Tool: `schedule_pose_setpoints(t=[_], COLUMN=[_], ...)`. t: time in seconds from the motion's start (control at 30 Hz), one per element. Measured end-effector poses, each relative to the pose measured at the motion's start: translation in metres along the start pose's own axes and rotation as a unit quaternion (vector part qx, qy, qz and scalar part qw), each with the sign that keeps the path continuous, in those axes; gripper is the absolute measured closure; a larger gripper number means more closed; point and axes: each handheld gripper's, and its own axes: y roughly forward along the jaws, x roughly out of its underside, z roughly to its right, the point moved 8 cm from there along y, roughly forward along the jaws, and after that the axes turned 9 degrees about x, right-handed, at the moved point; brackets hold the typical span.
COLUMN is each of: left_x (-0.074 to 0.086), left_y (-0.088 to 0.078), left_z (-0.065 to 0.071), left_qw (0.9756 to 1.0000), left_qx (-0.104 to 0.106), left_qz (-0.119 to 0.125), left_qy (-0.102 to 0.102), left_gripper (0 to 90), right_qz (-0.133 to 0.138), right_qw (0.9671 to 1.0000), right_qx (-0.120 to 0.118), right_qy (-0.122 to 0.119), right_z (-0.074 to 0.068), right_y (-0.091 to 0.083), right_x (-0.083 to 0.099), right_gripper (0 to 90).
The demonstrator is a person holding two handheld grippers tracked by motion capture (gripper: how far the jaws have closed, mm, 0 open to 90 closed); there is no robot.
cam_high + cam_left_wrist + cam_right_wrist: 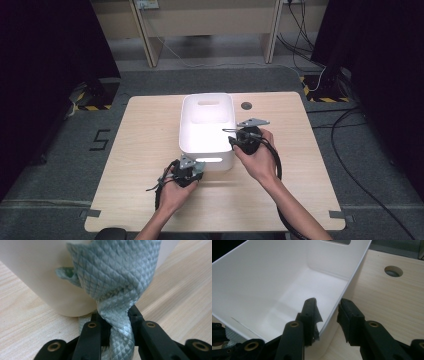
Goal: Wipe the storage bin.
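Observation:
A white plastic bin with handle slots stands in the middle of the wooden table; its inside looks bare. My left gripper sits at the bin's near front corner. In the left gripper view its jaws are shut on a twisted grey-green cloth that rises against the bin's outer wall. My right gripper is at the bin's right wall. In the right gripper view it stands open astride the rim, one jaw inside, one outside with a gap.
A round cable hole is in the table beyond the bin's right side, also in the right gripper view. Bare tabletop lies left and right of the bin. Cables trail on the grey floor beyond the table.

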Motion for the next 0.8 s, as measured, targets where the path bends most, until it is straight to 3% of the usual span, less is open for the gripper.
schedule_pose_setpoints(t=[0.8], left_x=[-0.019], left_y=[-0.015], left_z=[0.011], left_qw=[0.9997], left_qx=[0.005], left_qz=[0.023], left_qy=[0.0], left_gripper=[77.3], right_qz=[-0.001], right_qw=[1.0], right_qx=[0.0], right_qy=[0.002], right_z=[0.0], right_y=[0.0], right_x=[0.0], right_gripper=[66.2])
